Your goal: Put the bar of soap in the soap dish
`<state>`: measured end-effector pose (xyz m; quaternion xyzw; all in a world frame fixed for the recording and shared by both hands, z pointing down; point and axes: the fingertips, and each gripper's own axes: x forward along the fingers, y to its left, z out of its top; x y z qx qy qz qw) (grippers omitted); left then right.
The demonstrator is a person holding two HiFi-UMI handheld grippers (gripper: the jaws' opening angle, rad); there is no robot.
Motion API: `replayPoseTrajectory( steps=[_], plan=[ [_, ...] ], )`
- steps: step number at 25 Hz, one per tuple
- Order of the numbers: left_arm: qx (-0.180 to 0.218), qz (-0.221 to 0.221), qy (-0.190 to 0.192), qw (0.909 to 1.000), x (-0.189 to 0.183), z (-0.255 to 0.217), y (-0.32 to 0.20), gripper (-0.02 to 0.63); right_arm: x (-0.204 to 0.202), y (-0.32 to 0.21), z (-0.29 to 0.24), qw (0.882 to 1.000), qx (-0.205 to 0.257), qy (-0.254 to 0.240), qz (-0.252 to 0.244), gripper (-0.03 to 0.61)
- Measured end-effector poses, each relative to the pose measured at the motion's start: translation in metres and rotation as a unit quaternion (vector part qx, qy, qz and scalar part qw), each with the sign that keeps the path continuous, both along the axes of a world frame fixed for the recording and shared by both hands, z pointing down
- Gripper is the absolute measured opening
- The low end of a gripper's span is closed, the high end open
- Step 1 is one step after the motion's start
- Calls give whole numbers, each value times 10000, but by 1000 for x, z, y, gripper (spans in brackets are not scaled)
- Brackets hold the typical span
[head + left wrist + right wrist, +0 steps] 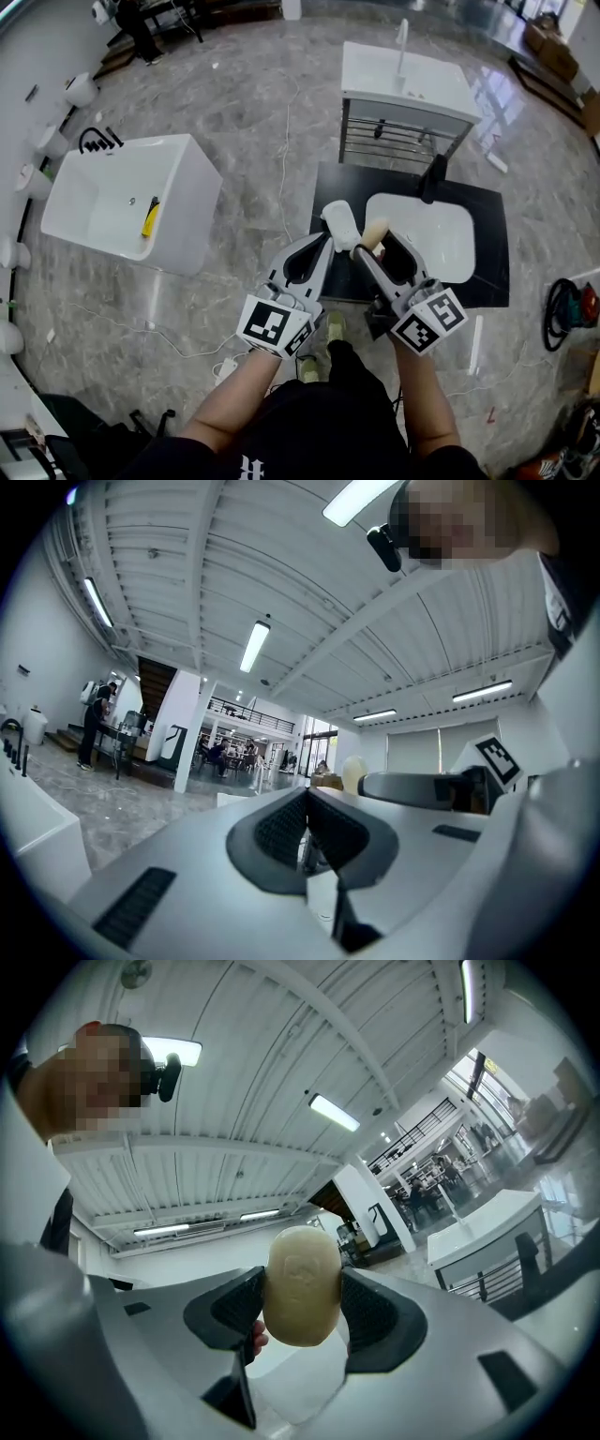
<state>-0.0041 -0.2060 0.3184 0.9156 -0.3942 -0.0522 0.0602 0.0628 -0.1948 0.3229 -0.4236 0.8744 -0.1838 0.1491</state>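
Head view: both grippers are raised and tilted up toward the camera, over the near edge of a black counter (489, 217) with a white basin (448, 248). The right gripper (371, 240) has the bar of soap (376, 230) at its tips. The left gripper (337, 225) sits just beside it, tips nearly touching the soap. No soap dish can be picked out here, and a white bathtub (94, 202) stands well apart to the left.

Left gripper view: the jaws are pressed together with nothing between them. The camera looks out at the ceiling and hall.

Right gripper view: the jaws clamp the pale oval soap from both sides, upright, its upper half standing proud of the pads. The grip looks firm.

Step judged: soap is in hand, carry phase, not yet placed. Next move calls for locating the dish, tipping the right gripper down over it and letting go low.
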Motion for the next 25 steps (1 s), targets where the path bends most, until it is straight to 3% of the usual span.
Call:
replayPoseTrajectory(
  steps=[10,18,25],
  plan=[
    [-267,-239,57,9993,6,64,-90,8,4,-94,89,9973,-617,328,-217,261],
    [-684,-380,44,9969,4,129,-130,8,3,-135,163,9923,-1041,611,-290,261],
    [-921,-496,-30,9945,-2,162,-150,8,-3,-156,223,9806,-1311,1446,-178,261]
  ],
)
